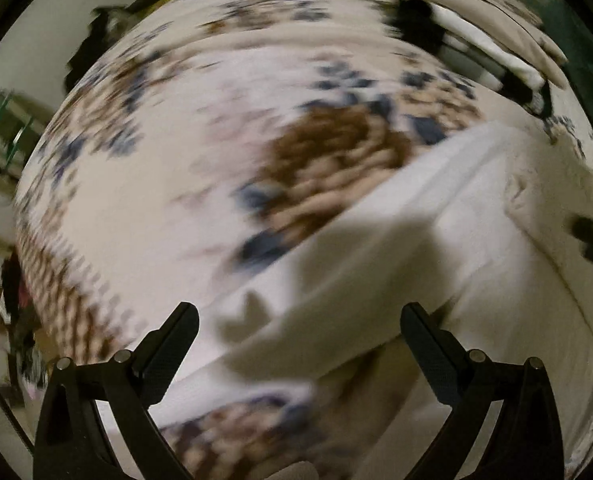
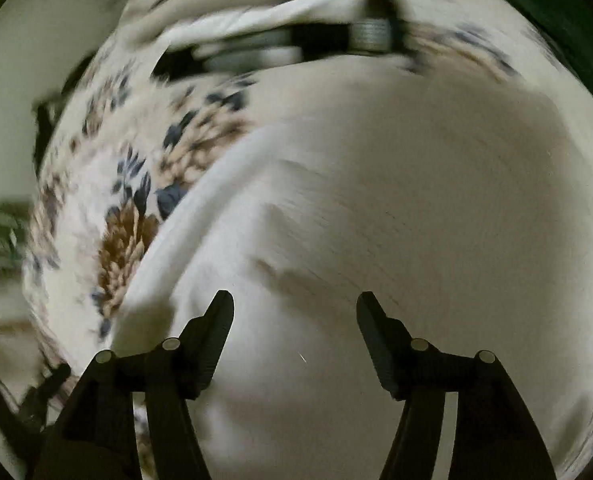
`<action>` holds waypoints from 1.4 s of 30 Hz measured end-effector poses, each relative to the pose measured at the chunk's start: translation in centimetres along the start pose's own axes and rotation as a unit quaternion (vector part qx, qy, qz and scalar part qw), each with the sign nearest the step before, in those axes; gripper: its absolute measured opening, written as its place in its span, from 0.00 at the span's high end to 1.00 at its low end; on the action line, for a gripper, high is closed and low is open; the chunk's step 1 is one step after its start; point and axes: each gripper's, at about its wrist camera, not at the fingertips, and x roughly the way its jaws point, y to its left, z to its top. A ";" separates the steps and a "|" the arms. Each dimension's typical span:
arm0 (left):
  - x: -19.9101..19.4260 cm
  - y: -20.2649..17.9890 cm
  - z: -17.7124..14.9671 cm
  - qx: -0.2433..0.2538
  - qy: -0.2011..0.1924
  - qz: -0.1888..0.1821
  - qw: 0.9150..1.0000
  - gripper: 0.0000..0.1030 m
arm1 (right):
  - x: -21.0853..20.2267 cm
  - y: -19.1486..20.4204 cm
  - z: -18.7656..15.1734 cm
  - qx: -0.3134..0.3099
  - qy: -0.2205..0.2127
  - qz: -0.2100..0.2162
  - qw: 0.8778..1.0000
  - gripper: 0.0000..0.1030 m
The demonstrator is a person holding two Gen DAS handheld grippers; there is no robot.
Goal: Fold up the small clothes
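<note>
**Both claws gaping over blurred white cloth**

The left claw point(image 1: 300, 312) and right claw point(image 2: 294, 300) are hanging spread, gripping nothing. The white cloth point(image 2: 376, 208) is lying beneath on the floral bedspread point(image 1: 176, 140). Far-off folded pile point(image 2: 280, 46) is smearing; details unreadable.

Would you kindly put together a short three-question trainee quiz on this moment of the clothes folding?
1. True or false: the left gripper is shut on the white garment.
2. What pattern does the bedspread under the garment carry?
3. The right gripper hovers over: A) the white garment B) the stack of folded clothes C) bare floor.

Key: 1. False, its jaws stand wide apart. 2. Brown and blue flowers. 3. A.
</note>
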 end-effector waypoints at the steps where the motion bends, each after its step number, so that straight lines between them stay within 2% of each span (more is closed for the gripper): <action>1: -0.5 1.8 -0.9 -0.017 0.007 0.005 1.000 0.00 | -1.2 -2.1 -1.4 0.024 0.001 -0.008 1.000 0.34; 4: -1.3 8.3 -3.9 -0.091 0.046 0.018 0.995 0.00 | -2.8 -6.2 -4.9 0.077 0.016 -0.028 0.997 0.34; 7: -1.7 15.0 -7.9 -0.191 0.076 0.030 0.978 0.00 | -2.7 -8.3 -7.1 0.106 0.036 -0.033 0.993 0.34; 10: -0.5 20.0 -11.6 -0.278 0.099 0.032 0.955 0.00 | -1.4 -8.3 -9.0 0.108 0.056 -0.049 0.991 0.34; 12: 1.1 22.4 -13.4 -0.337 0.118 0.016 0.934 0.00 | -0.7 -7.8 -9.6 0.110 0.066 -0.042 0.991 0.34; 13: 1.8 23.2 -13.9 -0.364 0.120 -0.001 0.924 0.00 | -0.4 -7.2 -10.0 0.107 0.071 -0.035 0.991 0.34; 14: 3.0 24.1 -14.5 -0.397 0.119 -0.028 0.910 0.00 | -0.3 -6.7 -10.1 0.102 0.072 -0.033 0.992 0.34; 16: 4.8 24.8 -14.7 -0.433 0.119 -0.060 0.892 0.00 | 0.0 -5.4 -10.2 0.086 0.071 -0.034 0.993 0.34; 17: 6.1 25.0 -14.7 -0.449 0.112 -0.085 0.883 0.04 | 0.1 -4.9 -10.3 0.077 0.072 -0.034 0.994 0.34; 18: 6.9 25.0 -14.5 -0.451 0.108 -0.089 0.882 0.12 | 0.2 -4.4 -10.1 0.073 0.074 -0.035 0.994 0.34; 20: 8.3 24.5 -13.8 -0.444 0.106 -0.102 0.884 0.69 | 0.5 -3.8 -10.3 0.064 0.078 -0.035 0.994 0.34; 21: 8.5 24.1 -13.4 -0.434 0.103 -0.092 0.890 0.76 | 0.6 -3.3 -10.4 0.060 0.079 -0.038 0.994 0.34; 22: 7.8 23.9 -12.9 -0.428 0.086 -0.085 0.896 0.90 | 0.6 -2.9 -10.4 0.056 0.080 -0.040 0.994 0.34; 24: 5.7 24.0 -11.8 -0.415 0.046 -0.074 0.906 0.91 | 0.7 -1.9 -10.0 0.050 0.081 -0.043 0.995 0.34; 27: 2.0 25.0 -9.8 -0.397 -0.019 -0.065 0.915 0.92 | 0.7 -1.1 -10.0 0.040 0.079 -0.046 0.995 0.34; 29: 0.6 26.3 -8.4 -0.390 -0.053 -0.066 0.917 0.92 | 1.1 -0.6 -9.7 0.040 0.080 -0.046 0.995 0.34; 31: 0.6 27.3 -6.2 -0.388 -0.067 -0.061 0.917 0.92 | 1.4 -0.5 -9.7 0.045 0.081 -0.045 0.995 0.34; 33: 1.6 28.9 -5.7 -0.394 -0.072 -0.063 0.914 0.92 | 1.7 -0.3 -9.6 0.050 0.081 -0.043 0.995 0.34; 35: 3.6 30.0 -5.9 -0.404 -0.058 -0.095 0.908 0.87 | 1.7 0.0 -9.6 0.050 0.080 -0.041 0.995 0.34; 37: 5.4 30.5 -7.2 -0.438 -0.038 -0.144 0.886 0.85 | 1.7 0.1 -9.6 0.048 0.080 -0.040 0.995 0.34; 39: 6.9 31.0 -9.2 -0.482 -0.012 -0.170 0.859 0.74 | 1.6 0.1 -9.6 0.047 0.080 -0.041 0.995 0.34; 40: 7.3 31.2 -10.3 -0.501 -0.007 -0.183 0.846 0.61 | 1.6 0.0 -9.6 0.049 0.080 -0.042 0.995 0.34; 41: 7.9 31.7 -11.6 -0.527 -0.009 -0.202 0.825 0.42 | 1.7 0.1 -9.5 0.051 0.081 -0.043 0.995 0.34; 42: 8.0 31.9 -12.6 -0.546 -0.015 -0.210 0.811 0.35 | 1.8 -0.1 -9.5 0.055 0.082 -0.044 0.994 0.34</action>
